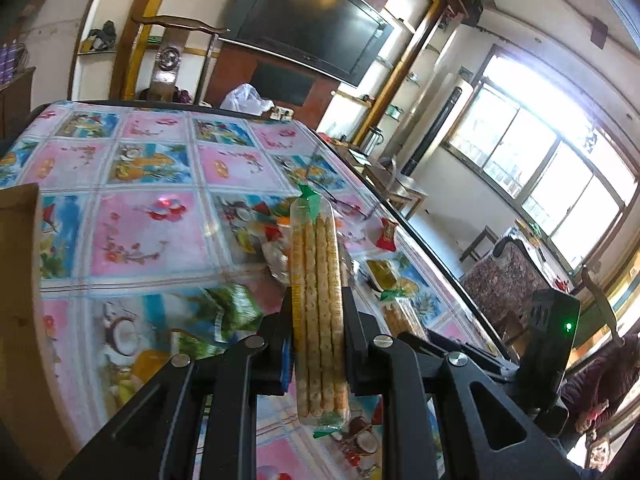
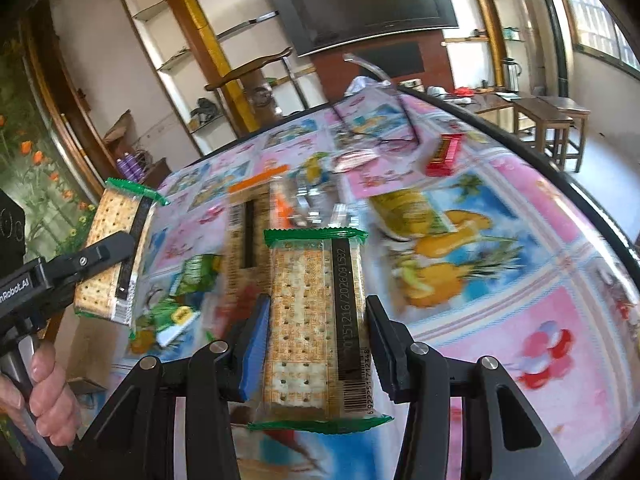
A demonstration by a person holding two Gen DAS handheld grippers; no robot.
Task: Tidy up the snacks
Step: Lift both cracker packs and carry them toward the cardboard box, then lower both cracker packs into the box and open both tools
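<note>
Cracker pack (image 2: 312, 312) clamped (flat side up) between right gripper (image 2: 316, 332) jaws.

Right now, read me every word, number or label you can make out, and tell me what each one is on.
"...51216/2026091532": black strip on the cracker pack in the right gripper.
"6 922251 712348", roughly: barcode digits on that pack, small, last digits unsure.
"...nRobot.AI": side of the left gripper, start cut off.
Yellow print on the left gripper's cracker pack: too blurred.
Red packet: unreadable.
</note>
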